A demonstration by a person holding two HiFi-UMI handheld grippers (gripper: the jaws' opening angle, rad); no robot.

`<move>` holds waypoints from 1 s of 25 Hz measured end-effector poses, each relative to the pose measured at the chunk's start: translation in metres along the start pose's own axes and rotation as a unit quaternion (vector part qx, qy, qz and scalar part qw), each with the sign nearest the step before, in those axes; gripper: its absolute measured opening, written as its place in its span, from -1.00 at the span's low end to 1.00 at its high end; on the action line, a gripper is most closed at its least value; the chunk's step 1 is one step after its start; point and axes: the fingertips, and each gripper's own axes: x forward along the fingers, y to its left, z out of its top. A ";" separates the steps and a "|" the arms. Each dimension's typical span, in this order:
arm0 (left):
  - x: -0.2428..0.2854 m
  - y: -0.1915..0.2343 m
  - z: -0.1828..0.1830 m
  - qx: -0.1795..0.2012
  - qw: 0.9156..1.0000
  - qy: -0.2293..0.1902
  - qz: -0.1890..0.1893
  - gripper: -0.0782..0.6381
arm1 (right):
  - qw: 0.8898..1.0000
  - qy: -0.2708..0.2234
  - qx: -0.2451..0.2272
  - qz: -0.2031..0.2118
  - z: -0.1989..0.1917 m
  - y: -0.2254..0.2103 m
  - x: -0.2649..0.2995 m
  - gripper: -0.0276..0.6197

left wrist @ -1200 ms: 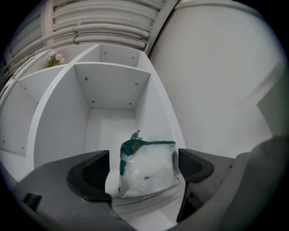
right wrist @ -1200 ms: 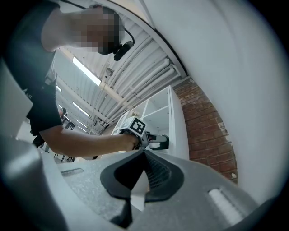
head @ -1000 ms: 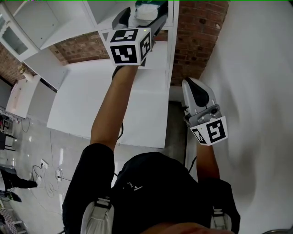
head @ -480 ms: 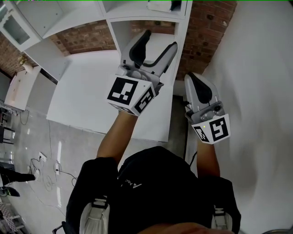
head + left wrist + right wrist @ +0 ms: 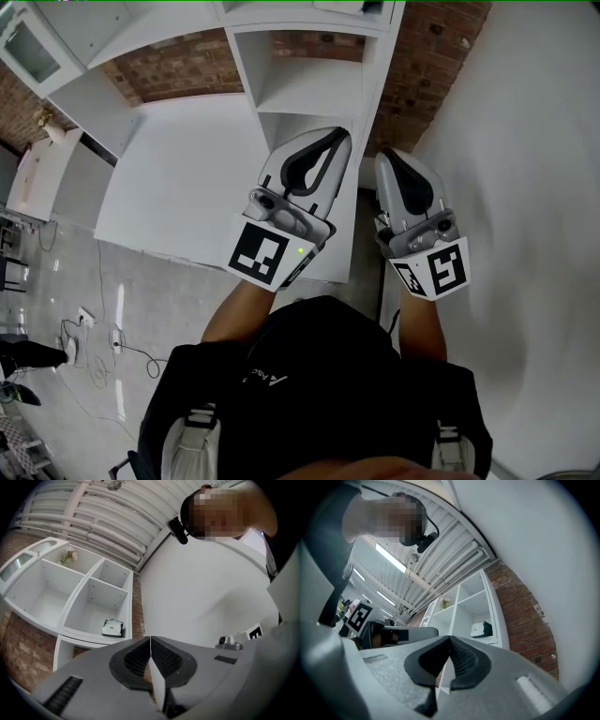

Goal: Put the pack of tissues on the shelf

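Your left gripper (image 5: 337, 139) has its jaws pressed together with nothing between them, and your right gripper (image 5: 395, 161) is closed and empty in the same way. You hold the two side by side, close to your chest, with their tips pointing away from you toward the tall white cubby shelf unit (image 5: 85, 597). The left gripper is above the near right part of the flat white tabletop (image 5: 178, 178), and the right gripper is just to its right, beside the plain white wall (image 5: 525, 141). The small white and dark-green pack of tissues (image 5: 112, 628) is not in either gripper. It lies on the floor of an open compartment in the shelf's right column, the one next to the red brick wall (image 5: 422, 66), well apart from both tools. In the right gripper view the same pack sits at that compartment's right side, with another open compartment directly above it. A small sprig of pale flowers (image 5: 69, 554) stands in a higher compartment farther left.
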 end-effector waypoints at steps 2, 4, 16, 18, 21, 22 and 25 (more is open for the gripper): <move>-0.005 -0.002 0.000 -0.005 1.000 -0.004 -0.004 -0.79 | 1.000 -0.001 0.001 0.000 0.000 0.003 0.000 -0.91; -0.011 -0.005 -0.001 -0.007 1.000 -0.006 -0.008 -0.79 | 1.000 -0.002 0.000 -0.001 -0.001 0.006 0.000 -0.91; -0.028 -0.005 -0.017 -0.011 0.999 0.015 -0.032 -0.79 | 1.000 0.001 -0.018 -0.001 -0.004 0.025 0.009 -0.91; -0.027 -0.005 -0.016 -0.014 0.999 0.011 -0.035 -0.79 | 1.000 0.002 -0.019 -0.002 -0.005 0.026 0.010 -0.91; -0.026 -0.004 -0.015 -0.021 0.999 0.008 -0.040 -0.79 | 1.000 0.002 -0.021 -0.002 -0.005 0.027 0.012 -0.91; -0.027 -0.003 -0.017 -0.022 0.999 0.012 -0.040 -0.79 | 1.000 0.003 -0.022 -0.003 -0.005 0.027 0.012 -0.91; -0.027 -0.002 -0.015 -0.026 0.999 0.007 -0.042 -0.79 | 1.000 0.005 -0.023 -0.004 -0.006 0.028 0.014 -0.91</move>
